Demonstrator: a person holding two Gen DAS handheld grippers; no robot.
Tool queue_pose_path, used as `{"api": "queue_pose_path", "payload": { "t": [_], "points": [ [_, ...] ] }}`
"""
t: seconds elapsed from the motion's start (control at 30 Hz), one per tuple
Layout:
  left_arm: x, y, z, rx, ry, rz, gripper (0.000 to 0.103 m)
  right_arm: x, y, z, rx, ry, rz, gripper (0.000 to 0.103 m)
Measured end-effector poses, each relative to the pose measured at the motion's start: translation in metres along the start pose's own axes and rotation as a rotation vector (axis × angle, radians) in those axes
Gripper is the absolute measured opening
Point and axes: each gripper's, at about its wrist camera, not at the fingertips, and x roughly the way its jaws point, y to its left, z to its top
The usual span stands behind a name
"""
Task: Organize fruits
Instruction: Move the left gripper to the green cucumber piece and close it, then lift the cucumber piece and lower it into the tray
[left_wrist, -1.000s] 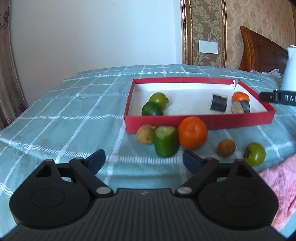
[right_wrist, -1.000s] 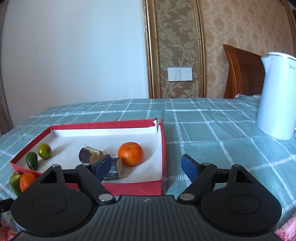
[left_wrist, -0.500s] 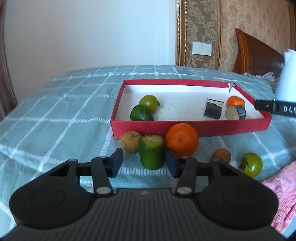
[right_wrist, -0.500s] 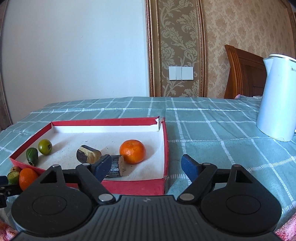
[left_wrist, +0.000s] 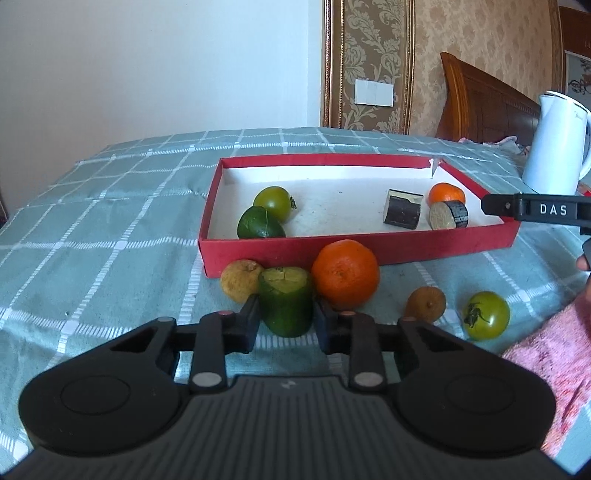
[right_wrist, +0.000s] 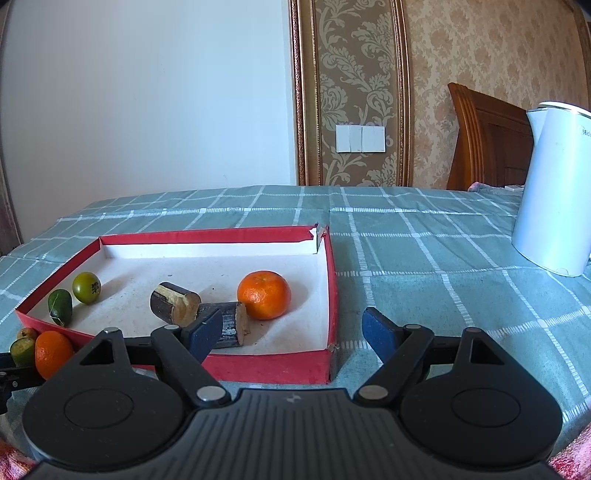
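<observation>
My left gripper (left_wrist: 285, 318) is shut on an upright green cucumber chunk (left_wrist: 285, 300) on the cloth, just in front of the red box (left_wrist: 354, 254). Beside the chunk lie a yellowish fruit (left_wrist: 241, 280) and an orange (left_wrist: 345, 273); a brown fruit (left_wrist: 426, 304) and a green tomato (left_wrist: 486, 314) lie to the right. The box holds a green tomato (left_wrist: 274, 202), a lime (left_wrist: 260, 228), two dark cut chunks (left_wrist: 403, 209) and a small orange (left_wrist: 446, 193). My right gripper (right_wrist: 291, 332) is open and empty above the box's near right corner (right_wrist: 330, 354).
A white kettle (right_wrist: 554, 188) stands on the checked green cloth (right_wrist: 424, 258) at the right. A pink cloth (left_wrist: 546, 365) lies at the near right. A wooden headboard (right_wrist: 487, 136) and the wall stand behind.
My left gripper moved forward to the cucumber chunk and closed on it. My right gripper stayed open and shifted only slightly.
</observation>
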Motion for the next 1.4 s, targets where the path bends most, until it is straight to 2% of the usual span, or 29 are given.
{"api": "queue_pose_path", "payload": {
  "t": [0.4, 0.53, 0.67, 0.93, 1.03, 1.3, 1.33, 1.4],
  "points": [
    [-0.024, 0.004, -0.004, -0.016, -0.042, 0.012, 0.027, 0.0, -0.002, -0.001, 0.001, 0.0, 0.0, 0.083],
    [-0.033, 0.005, 0.009, -0.039, -0.061, -0.024, 0.027, -0.001, -0.003, -0.003, 0.006, 0.008, -0.004, 0.083],
    [-0.033, -0.002, 0.027, -0.015, -0.085, -0.034, 0.027, -0.007, -0.009, -0.008, 0.024, 0.03, -0.003, 0.083],
    [0.0, -0.012, 0.056, -0.021, -0.056, -0.059, 0.027, -0.012, -0.03, -0.029, 0.065, 0.155, 0.018, 0.084],
    [0.013, -0.014, 0.065, -0.026, -0.046, -0.063, 0.027, -0.011, -0.031, -0.029, 0.078, 0.158, 0.01, 0.091],
    [0.05, -0.025, 0.083, 0.003, 0.013, -0.049, 0.027, -0.005, -0.015, -0.03, -0.027, 0.198, -0.032, 0.098],
    [0.054, -0.026, 0.084, 0.009, 0.019, -0.045, 0.027, -0.004, -0.015, -0.03, -0.026, 0.204, -0.023, 0.101],
    [0.063, -0.028, 0.087, 0.012, 0.031, -0.034, 0.027, -0.004, -0.016, -0.03, -0.025, 0.205, -0.019, 0.101]
  ]
}}
